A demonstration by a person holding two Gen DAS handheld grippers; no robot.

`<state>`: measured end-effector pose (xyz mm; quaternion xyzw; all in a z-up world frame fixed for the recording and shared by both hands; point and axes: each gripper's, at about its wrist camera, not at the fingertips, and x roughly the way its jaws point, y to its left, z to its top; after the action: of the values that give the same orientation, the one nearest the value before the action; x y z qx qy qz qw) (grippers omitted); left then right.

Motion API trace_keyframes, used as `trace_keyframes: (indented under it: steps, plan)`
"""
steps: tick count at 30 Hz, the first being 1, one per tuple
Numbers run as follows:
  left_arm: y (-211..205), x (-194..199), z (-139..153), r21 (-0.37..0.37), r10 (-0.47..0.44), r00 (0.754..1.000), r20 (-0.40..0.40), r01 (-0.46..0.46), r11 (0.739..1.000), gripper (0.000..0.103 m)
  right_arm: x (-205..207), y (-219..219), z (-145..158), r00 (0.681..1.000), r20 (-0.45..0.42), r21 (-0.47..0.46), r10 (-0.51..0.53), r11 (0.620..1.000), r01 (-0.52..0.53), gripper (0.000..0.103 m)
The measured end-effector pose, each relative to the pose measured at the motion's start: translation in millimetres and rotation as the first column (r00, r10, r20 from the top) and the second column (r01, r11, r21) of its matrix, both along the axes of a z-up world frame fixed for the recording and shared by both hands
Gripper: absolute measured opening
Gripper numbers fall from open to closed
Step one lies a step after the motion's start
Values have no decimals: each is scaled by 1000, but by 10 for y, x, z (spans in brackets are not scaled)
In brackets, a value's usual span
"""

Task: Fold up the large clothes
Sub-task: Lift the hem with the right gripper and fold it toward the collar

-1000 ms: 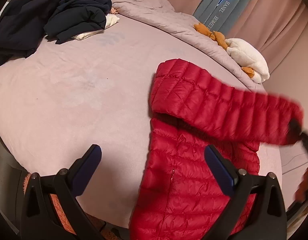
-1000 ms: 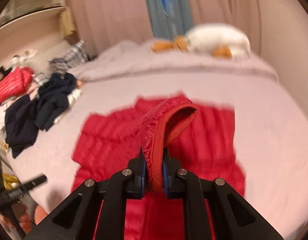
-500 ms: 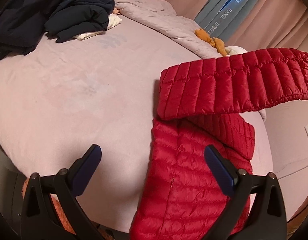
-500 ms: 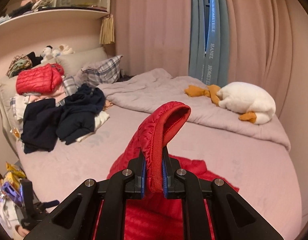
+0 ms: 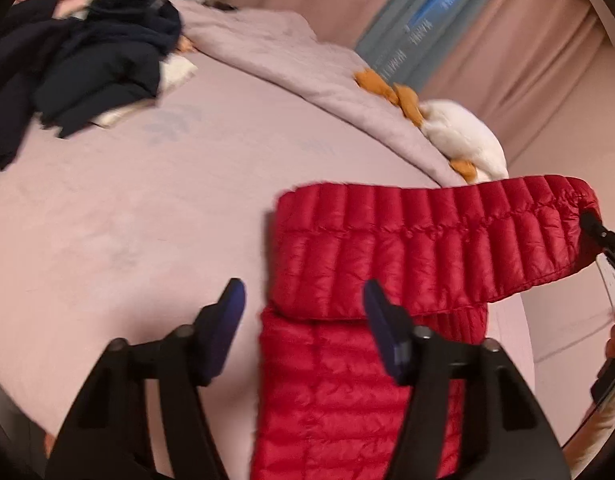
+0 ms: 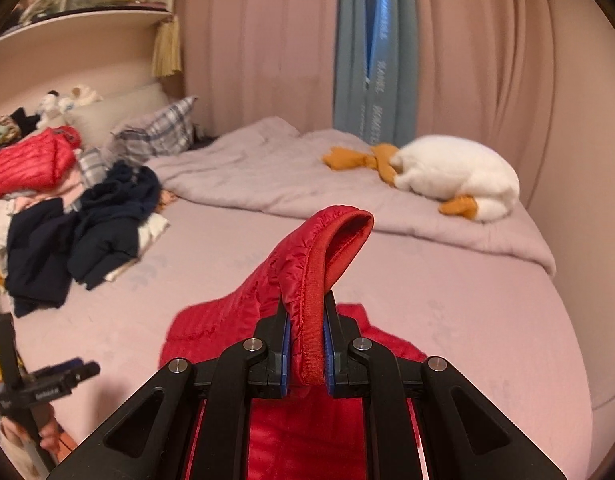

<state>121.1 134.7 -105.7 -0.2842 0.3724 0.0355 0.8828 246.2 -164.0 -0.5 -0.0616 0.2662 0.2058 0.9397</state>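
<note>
A red down jacket [image 5: 347,392] lies on the bed [image 5: 147,220], its body running lengthwise toward the left camera, one sleeve [image 5: 427,240] lifted crosswise to the right. The left gripper [image 5: 303,320] hovers above the jacket, jaws closing, pads not touching the fabric. The right gripper [image 6: 305,344] stands narrow, pinching the sleeve's cuff [image 6: 311,320]. Dark clothes [image 6: 79,240] sit piled at far left.

Right tongs [image 6: 305,344] pinch red jacket cuff [image 6: 327,248] above bed [image 6: 447,320].
</note>
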Motion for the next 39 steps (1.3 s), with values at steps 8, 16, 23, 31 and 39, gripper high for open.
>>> trace_keyframes:
  steps: [8, 16, 23, 31, 39]
  plan:
    - [-280, 608, -309, 2, -81, 993, -82, 81, 997, 13, 220, -173, -286, 996, -71, -11, -45, 999, 44, 13]
    - [-380, 994, -727, 30, -72, 977, -202, 79, 996, 7, 388, -351, -497, 988, -130, -14, -87, 996, 86, 13]
    - [-491, 1115, -899, 45, -48, 969, -242, 61, 997, 7, 545, -497, -789, 967, -188, -33, -174, 985, 171, 13]
    - [-586, 1228, -964, 106, -30, 965, -259, 59, 993, 7, 692, -744, -1068, 934, -298, 31, -196, 976, 215, 13]
    - [-612, 1278, -996, 114, -39, 961, -274, 73, 991, 7, 760, -810, -1389, 900, -357, -11, -250, 965, 263, 13]
